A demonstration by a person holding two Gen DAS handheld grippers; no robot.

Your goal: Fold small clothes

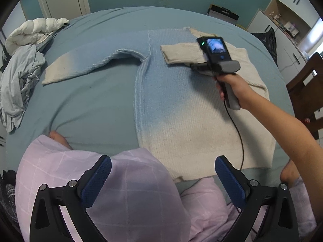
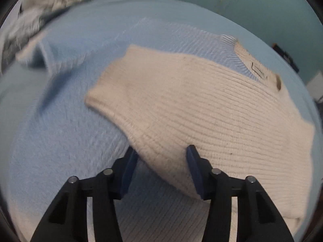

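Observation:
A knit sweater (image 1: 171,100), blue fading to cream, lies flat on the bed (image 1: 90,111). Its left sleeve (image 1: 80,64) is spread out to the side. The cream right sleeve (image 2: 181,100) lies folded across the chest, below the neck label (image 2: 259,70). My right gripper (image 2: 160,161) points down at that sleeve, jaws partway apart, with the sleeve's lower edge between the blue pads. From the left wrist view only its camera body (image 1: 215,48) and the holding hand show. My left gripper (image 1: 163,173) hangs open over a lap in pink checked trousers (image 1: 121,191), holding nothing.
A heap of pale clothes (image 1: 20,76) and a white puffy jacket (image 1: 34,30) lie at the bed's left edge. A wooden chair (image 1: 306,84), a black bag (image 1: 266,38) and white cabinets (image 1: 282,20) stand to the right. A cable (image 1: 240,141) trails over the sweater's hem.

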